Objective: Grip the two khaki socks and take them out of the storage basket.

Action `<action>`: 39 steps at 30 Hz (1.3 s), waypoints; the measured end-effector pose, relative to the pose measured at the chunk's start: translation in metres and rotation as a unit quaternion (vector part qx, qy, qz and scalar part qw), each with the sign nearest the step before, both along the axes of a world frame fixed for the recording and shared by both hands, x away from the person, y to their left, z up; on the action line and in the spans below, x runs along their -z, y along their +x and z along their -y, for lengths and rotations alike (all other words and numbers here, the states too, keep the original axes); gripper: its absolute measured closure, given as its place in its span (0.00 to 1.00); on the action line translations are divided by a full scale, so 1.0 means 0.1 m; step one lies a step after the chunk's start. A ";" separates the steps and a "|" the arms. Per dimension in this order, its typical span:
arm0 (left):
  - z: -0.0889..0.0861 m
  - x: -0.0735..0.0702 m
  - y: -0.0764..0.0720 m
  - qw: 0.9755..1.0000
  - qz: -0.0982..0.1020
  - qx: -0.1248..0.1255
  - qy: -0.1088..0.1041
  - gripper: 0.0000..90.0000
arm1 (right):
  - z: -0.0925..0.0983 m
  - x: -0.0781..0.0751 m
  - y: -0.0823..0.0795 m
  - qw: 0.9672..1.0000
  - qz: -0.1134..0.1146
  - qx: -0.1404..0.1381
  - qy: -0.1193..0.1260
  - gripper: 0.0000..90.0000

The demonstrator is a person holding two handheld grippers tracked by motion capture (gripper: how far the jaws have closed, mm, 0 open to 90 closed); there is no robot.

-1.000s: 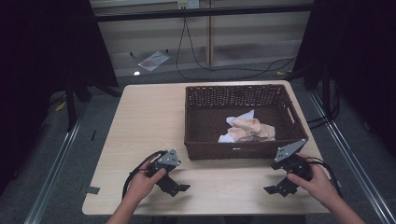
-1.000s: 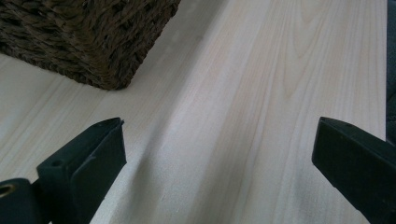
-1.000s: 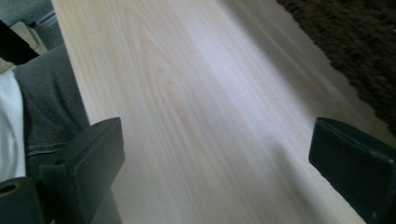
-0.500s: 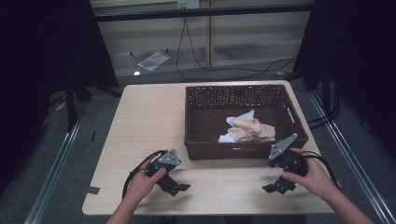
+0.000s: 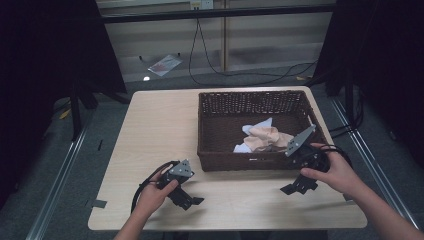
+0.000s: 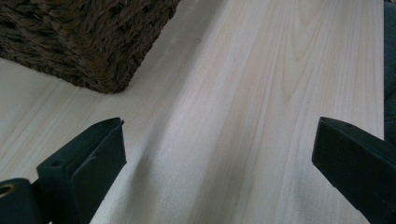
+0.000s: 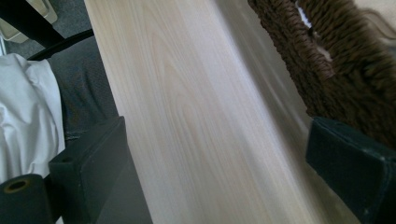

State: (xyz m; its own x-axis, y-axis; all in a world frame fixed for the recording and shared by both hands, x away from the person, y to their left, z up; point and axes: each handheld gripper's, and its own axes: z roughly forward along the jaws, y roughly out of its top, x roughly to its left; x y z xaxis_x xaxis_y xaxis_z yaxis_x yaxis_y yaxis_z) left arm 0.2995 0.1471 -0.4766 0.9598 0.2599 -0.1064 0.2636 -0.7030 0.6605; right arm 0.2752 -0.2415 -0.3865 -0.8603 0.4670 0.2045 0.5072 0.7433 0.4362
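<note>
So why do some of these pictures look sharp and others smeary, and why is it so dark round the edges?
In the high view the light falls on the table and the basket, and the surroundings sink into black. The right gripper view is streaked with motion blur along the wood and the basket wall. The left gripper view is sharper on the wood, softer on the near jaws.

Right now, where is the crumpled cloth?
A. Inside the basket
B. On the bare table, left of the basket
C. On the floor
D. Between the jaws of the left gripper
A: the cloth lies inside the basket, toward its front right.
</note>
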 end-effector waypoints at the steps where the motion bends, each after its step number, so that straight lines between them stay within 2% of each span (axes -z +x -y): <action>1: 0.00 0.00 0.00 1.000 0.000 0.000 0.000 0.03 | 0.00 -0.02 0.01 1.000 0.001 0.000 -0.001 0.07; 4: -0.01 -0.02 0.00 1.000 -0.001 -0.001 0.006 0.03 | 0.00 -0.08 0.06 1.000 -0.005 0.001 -0.008 0.07; 9: 0.00 0.00 0.00 1.000 -0.002 0.001 -0.005 0.03 | 0.01 -0.21 0.16 1.000 -0.004 0.005 -0.005 0.08; 11: 0.00 0.00 0.00 1.000 -0.002 0.001 -0.004 0.03 | 0.02 -0.25 0.20 1.000 0.004 0.006 -0.006 0.08; 14: -0.01 0.00 0.00 1.000 -0.003 0.001 -0.004 0.03 | 0.02 -0.32 0.26 1.000 -0.001 0.009 -0.002 0.08; 20: -0.01 0.00 0.00 1.000 -0.004 0.001 -0.005 0.03 | 0.02 -0.44 0.40 0.999 0.017 0.025 0.007 0.08; 21: -0.01 0.00 0.00 1.000 -0.003 0.001 -0.004 0.03 | 0.02 -0.46 0.44 0.999 0.029 0.028 0.011 0.08; 23: -0.01 0.00 0.00 1.000 -0.003 0.000 -0.003 0.03 | 0.02 -0.47 0.52 0.999 0.024 0.045 0.019 0.07; 25: -0.01 0.00 0.00 1.000 -0.004 0.000 -0.005 0.03 | 0.02 -0.47 0.59 0.998 0.035 0.056 0.012 0.07; 27: -0.01 0.00 0.00 1.000 -0.003 0.001 -0.002 0.03 | 0.03 -0.45 0.67 0.997 0.032 0.070 0.029 0.07; 30: -0.01 0.00 0.01 1.000 -0.004 0.003 -0.006 0.03 | 0.02 -0.40 0.78 0.995 0.036 0.084 0.030 0.06; 34: -0.01 0.01 0.00 1.000 -0.003 0.002 -0.006 0.03 | 0.01 -0.32 0.92 0.993 0.042 0.112 0.020 0.09; 36: -0.02 0.00 0.00 1.000 -0.003 0.004 -0.004 0.03 | 0.01 -0.26 1.00 0.992 0.039 0.121 0.016 0.14; 39: -0.03 -0.01 0.01 1.000 -0.001 0.005 -0.001 0.03 | 0.04 -0.16 1.11 0.989 0.038 0.144 0.005 0.16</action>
